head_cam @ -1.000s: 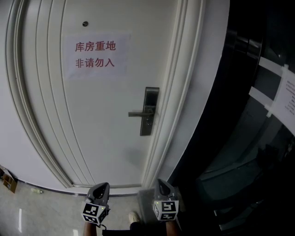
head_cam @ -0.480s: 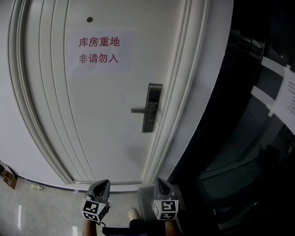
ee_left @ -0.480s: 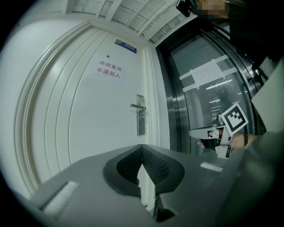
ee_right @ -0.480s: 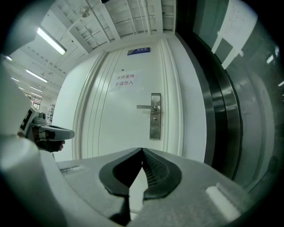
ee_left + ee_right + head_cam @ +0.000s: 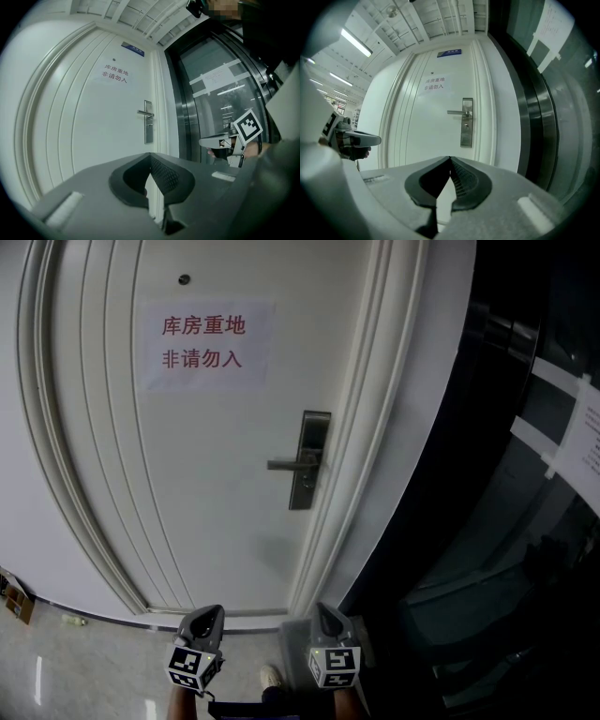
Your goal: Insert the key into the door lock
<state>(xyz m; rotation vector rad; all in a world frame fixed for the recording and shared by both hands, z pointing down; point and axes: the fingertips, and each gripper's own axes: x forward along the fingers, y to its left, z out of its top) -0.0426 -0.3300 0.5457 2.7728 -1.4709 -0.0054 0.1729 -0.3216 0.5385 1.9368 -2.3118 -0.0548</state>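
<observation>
the door lock plate (image 5: pixel 310 460) stands upright, long axis vertical, near the right edge of the white door (image 5: pixel 216 484). its lever handle (image 5: pixel 284 465) points level to the left. the left tongs (image 5: pixel 150 156) and right tongs (image 5: pixel 450 160) are both pinched together, low and well apart from the plate.

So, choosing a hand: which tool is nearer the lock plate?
Right. The right tool is nearly in line with the lock plate; the left tool sits further left.
</observation>
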